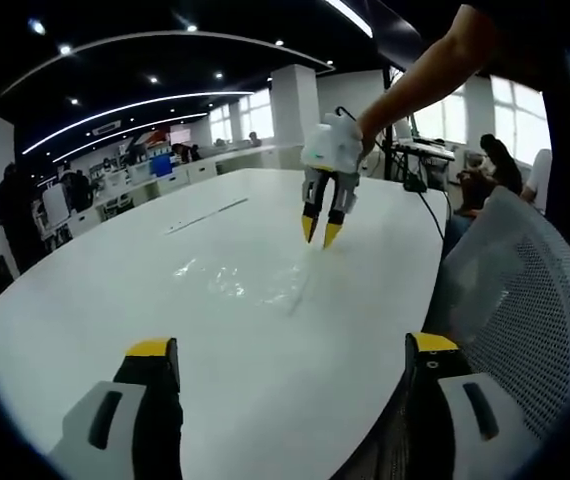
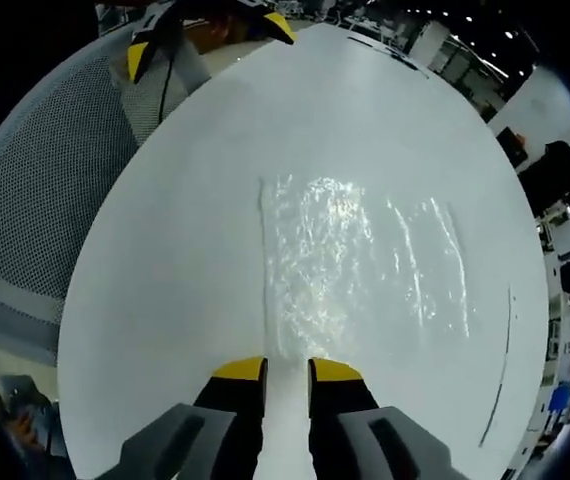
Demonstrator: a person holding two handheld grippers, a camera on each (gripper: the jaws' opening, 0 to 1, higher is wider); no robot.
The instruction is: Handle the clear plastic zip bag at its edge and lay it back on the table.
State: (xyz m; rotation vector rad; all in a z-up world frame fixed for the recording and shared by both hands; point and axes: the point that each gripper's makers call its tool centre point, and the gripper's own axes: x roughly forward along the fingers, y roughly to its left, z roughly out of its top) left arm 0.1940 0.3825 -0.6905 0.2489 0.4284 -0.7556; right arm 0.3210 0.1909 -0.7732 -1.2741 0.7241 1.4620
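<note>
White and glossy, the table (image 1: pixel 115 300) is a long oval in an open office with curved ceiling light strips, desks and people along the far walls, and a mesh chair (image 1: pixel 525 300) at its near edge. Flat on the table, toward the middle, lies the clear plastic zip bag (image 2: pixel 360 260), wrinkled and glinting. It looks already laid down, so little seems left but pulling away. The right tongs (image 2: pixel 286 369) hover just over its near edge, jaws narrowly parted, grasping nothing. The left tongs (image 1: pixel 290 350) hang back with jaws spread wide, empty.
</note>
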